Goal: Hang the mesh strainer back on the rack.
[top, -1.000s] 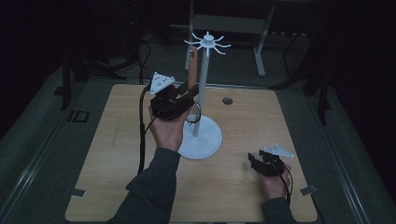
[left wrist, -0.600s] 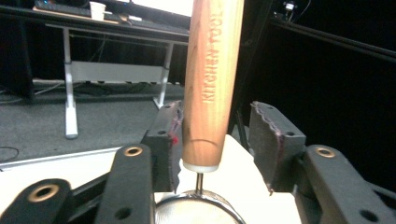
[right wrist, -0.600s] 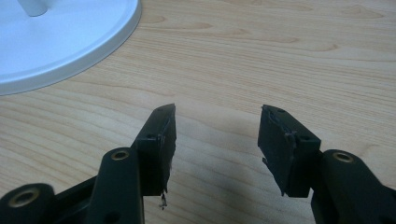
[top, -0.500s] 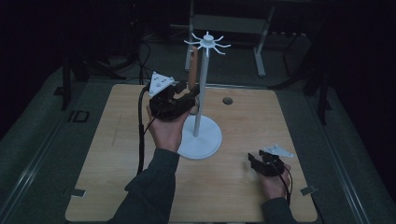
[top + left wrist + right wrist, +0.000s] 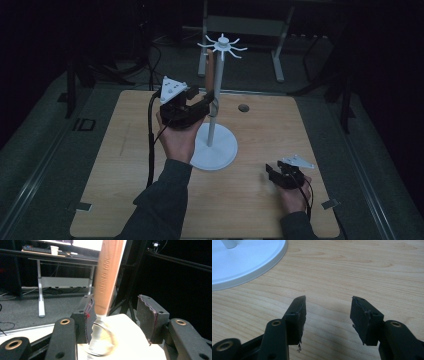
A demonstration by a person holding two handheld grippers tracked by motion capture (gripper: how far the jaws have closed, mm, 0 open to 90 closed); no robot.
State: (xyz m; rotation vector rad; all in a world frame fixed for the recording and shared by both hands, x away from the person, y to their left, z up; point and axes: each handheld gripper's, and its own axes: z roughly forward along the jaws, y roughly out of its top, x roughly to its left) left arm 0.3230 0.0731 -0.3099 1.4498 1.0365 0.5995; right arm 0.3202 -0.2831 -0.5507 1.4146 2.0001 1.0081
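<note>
Left tool [image 5: 210,100], at frame centre in the high view, stands wide apart at the white stand [image 5: 215,150]; a hanging wooden-handled utensil [image 5: 108,272] lies against its left pad, with a gap to the right pad. Right tool [image 5: 328,307], lower right, gapes wide and empty over the tabletop [image 5: 125,165].
</note>
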